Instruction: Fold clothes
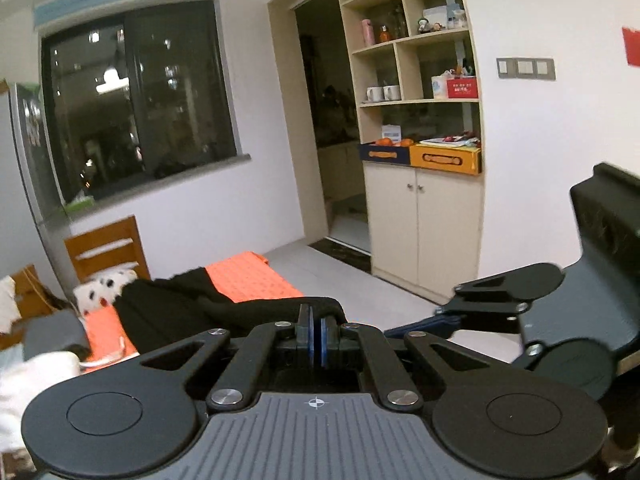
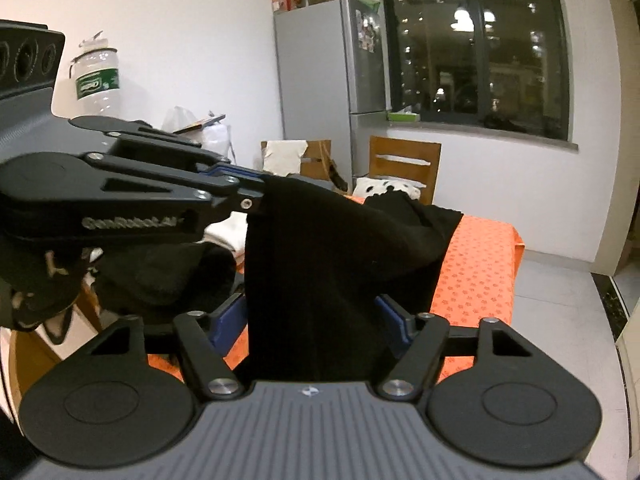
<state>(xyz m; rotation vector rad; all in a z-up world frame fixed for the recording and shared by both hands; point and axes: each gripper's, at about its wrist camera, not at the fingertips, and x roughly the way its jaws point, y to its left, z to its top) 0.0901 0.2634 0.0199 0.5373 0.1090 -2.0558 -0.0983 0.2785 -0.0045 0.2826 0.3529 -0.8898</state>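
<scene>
One black garment point(image 2: 320, 264) hangs lifted above the table, which wears an orange patterned tablecloth point(image 2: 476, 264); its far end trails down onto the cloth near the table's far edge. The left gripper point(image 1: 316, 336) has its two blue-lined fingers pressed together, with the garment's edge point(image 1: 224, 312) pinched between them. Seen from the right wrist, this left gripper comes in from the left side and grips the top corner of the hanging fabric. The right gripper point(image 2: 316, 320) stands with its two blue pads wide apart; the black fabric drops between them without being squeezed.

On the table's far end lies one white cushion with black spots point(image 2: 384, 190). Two wooden chairs point(image 2: 404, 164) stand behind the table, one draped with a white cloth. One grey fridge point(image 2: 332, 72) stands beside the dark window point(image 2: 476, 44). In the left wrist view, one cream shelf unit point(image 1: 420, 92) holds two white mugs point(image 1: 384, 93), and two boxes sit above its cupboard doors, one navy and one yellow point(image 1: 446, 159).
</scene>
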